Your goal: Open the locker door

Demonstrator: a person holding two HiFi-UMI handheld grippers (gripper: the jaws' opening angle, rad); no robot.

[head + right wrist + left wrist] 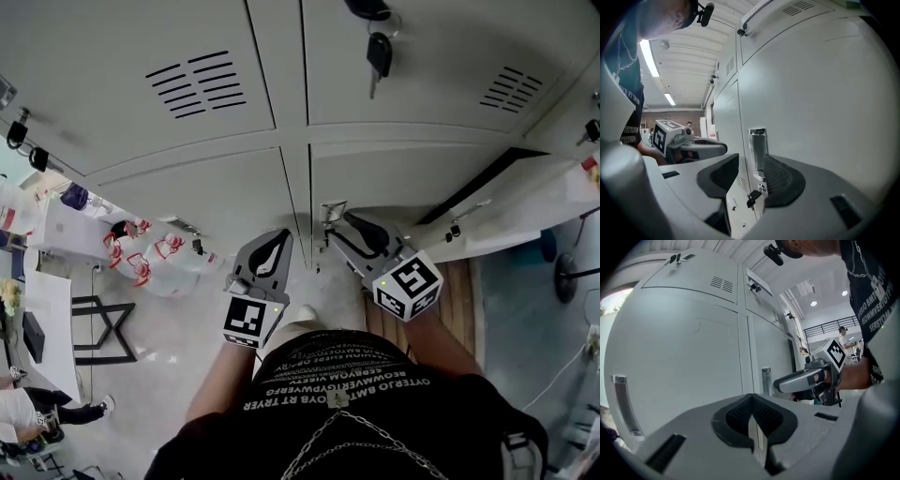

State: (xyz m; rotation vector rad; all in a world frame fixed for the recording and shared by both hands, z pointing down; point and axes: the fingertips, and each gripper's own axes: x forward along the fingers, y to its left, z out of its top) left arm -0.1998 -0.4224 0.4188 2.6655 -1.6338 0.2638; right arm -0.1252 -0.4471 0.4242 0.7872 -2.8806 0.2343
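Poising the right gripper (pixel 754 174), jaws spread wide, around the recessed handle (pixel 758 149) of the closed locker door (pixel 815 98), possibly not touching it, while holding the left gripper (pixel 752 422), jaws pressed together on nothing, just beside.

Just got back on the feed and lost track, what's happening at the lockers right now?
A person stands at grey lockers with a gripper in each hand. The right gripper has its jaws apart either side of the recessed handle of a locker door, not closed on it. The left gripper is shut and empty, held alongside. The door looks shut, a key in the lock under the handle.
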